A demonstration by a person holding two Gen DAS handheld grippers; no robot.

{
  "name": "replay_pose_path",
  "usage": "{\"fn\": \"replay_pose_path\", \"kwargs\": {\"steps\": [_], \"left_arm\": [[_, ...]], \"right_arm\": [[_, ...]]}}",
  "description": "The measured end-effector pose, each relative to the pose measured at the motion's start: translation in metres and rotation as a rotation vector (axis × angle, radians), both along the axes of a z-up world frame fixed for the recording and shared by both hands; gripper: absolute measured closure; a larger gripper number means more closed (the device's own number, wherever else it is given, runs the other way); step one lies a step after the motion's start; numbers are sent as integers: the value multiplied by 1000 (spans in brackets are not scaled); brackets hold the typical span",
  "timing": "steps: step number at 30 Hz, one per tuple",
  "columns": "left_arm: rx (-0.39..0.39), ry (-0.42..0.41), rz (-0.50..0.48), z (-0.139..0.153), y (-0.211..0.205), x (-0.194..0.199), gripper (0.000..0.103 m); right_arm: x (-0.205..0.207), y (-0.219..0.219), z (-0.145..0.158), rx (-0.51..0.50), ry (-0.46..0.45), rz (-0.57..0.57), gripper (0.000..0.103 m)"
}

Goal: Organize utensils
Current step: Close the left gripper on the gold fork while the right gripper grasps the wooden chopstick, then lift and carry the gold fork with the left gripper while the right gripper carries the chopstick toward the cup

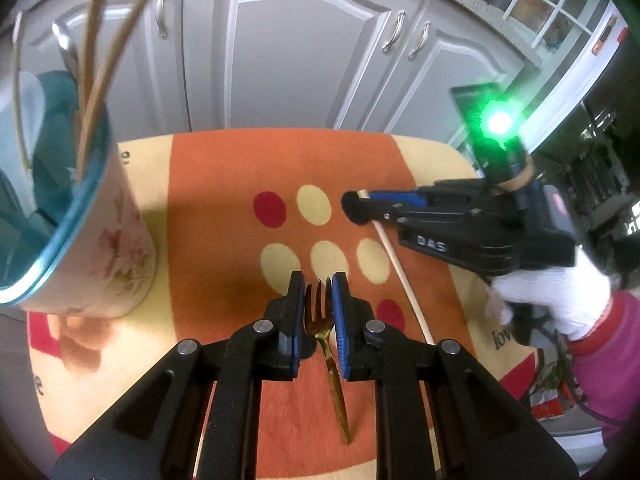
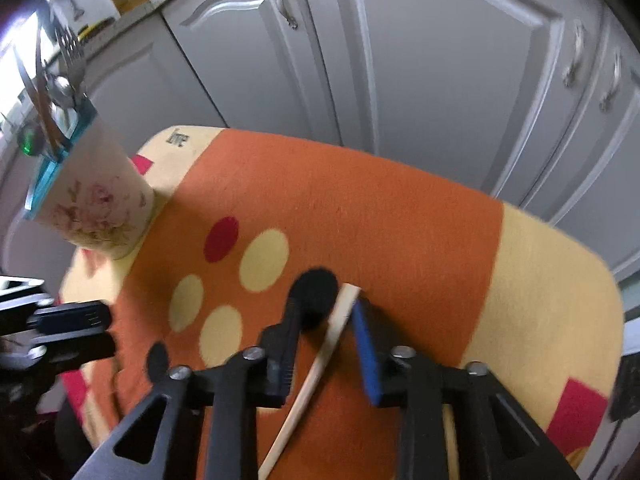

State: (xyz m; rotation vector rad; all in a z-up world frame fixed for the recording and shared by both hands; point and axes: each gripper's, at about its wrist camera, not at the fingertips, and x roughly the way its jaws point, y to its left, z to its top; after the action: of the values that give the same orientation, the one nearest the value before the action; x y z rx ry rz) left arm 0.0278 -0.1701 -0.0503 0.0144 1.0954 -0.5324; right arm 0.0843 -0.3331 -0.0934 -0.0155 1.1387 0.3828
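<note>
My left gripper (image 1: 318, 280) is shut on a gold fork (image 1: 332, 376); its blue pads clamp the neck, with the tines pointing away and the handle hanging back towards the camera. It also shows at the left edge of the right wrist view (image 2: 106, 332). A floral utensil holder (image 1: 116, 248) (image 2: 100, 208) with a teal rim stands to the left and holds chopsticks and a spoon. My right gripper (image 2: 332, 300) (image 1: 358, 200) is shut on the far end of a pale chopstick (image 2: 320, 364) (image 1: 400, 272), low over the orange spotted mat (image 1: 224, 200) (image 2: 400, 240).
Grey cabinet doors (image 1: 304, 52) stand right behind the small table. The mat covers the tabletop out to its rounded edges. A white-gloved hand (image 1: 560, 292) with a pink sleeve holds the right gripper, whose green light (image 1: 500, 122) glows.
</note>
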Motion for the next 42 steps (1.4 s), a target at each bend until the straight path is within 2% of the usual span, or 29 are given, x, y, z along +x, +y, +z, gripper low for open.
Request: {"fn": "replay_pose_path", "kwargs": {"steps": [5, 13, 18, 20, 29, 36, 42], "left_arm": [[-28, -41, 12, 21, 15, -11, 91], [-39, -76, -2, 41, 27, -32, 91], [-33, -102, -7, 52, 33, -45, 95], [-25, -108, -10, 54, 34, -49, 101], [-16, -132, 19, 65, 47, -63, 102], [-5, -182, 37, 107, 73, -65, 102], [-3, -219, 72, 161, 115, -57, 102]], "right_arm": [[-15, -4, 14, 17, -31, -3, 95], [-51, -9, 63, 153, -115, 6, 96], [-67, -1, 80, 176, -156, 14, 96], [-73, 0, 88, 184, -171, 20, 96], [-88, 16, 114, 203, -230, 46, 96], [-90, 21, 150, 277, -285, 68, 96], [-84, 44, 181, 354, -325, 117, 96]]}}
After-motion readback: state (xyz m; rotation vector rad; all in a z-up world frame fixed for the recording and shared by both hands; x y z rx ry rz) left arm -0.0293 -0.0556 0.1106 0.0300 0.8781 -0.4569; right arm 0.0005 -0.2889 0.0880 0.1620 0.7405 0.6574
